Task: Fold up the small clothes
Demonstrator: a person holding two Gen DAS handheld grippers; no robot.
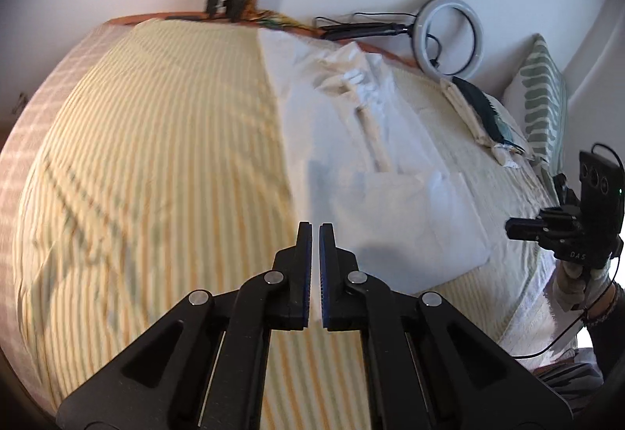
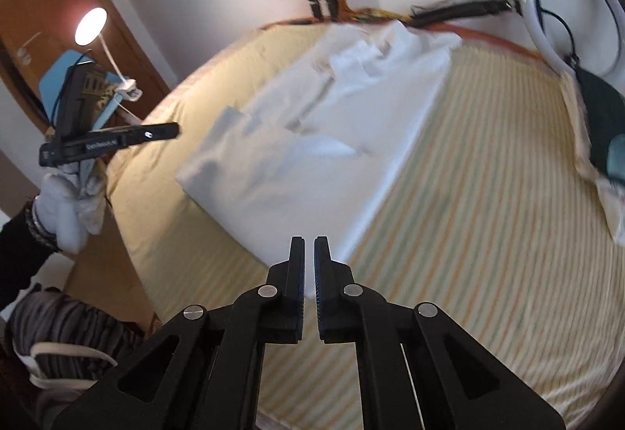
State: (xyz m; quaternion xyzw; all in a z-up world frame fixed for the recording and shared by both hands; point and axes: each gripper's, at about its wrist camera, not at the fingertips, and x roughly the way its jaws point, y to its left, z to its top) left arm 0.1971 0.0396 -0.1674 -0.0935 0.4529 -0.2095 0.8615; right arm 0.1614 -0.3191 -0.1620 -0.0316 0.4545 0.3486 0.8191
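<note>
A bed covered with a yellow-and-white striped bedspread (image 1: 156,156) fills both wrist views, set against a plain white wall, with a white ring light (image 1: 449,35) lying at its far edge and a leaf-patterned pillow (image 1: 543,106) at its head. The white cotton garment (image 2: 312,141) lies flat on the bedspread, ahead of both tools and apart from them. Its near portion forms a fairly clean rectangle with straight edges; its far end remains bunched and creased, with what looks like a collar or placket exposed there. A second item, a cream-and-dark-green folded cloth (image 1: 480,117), rests near the pillow, well apart from the white garment.

Your left gripper (image 1: 315,227) has its jaws drawn together with only a narrow slit between the pads, and nothing is held in them. Your right gripper (image 2: 309,240) stands the same way, nearly closed and empty. Each gloved hand carries its tool above the bed, clear of the fabric.

Judged from this layout, at least one fold is already in place on the near half of the garment. The rumpled far end has yet to be flattened and brought over, so the fold appears partway complete.
</note>
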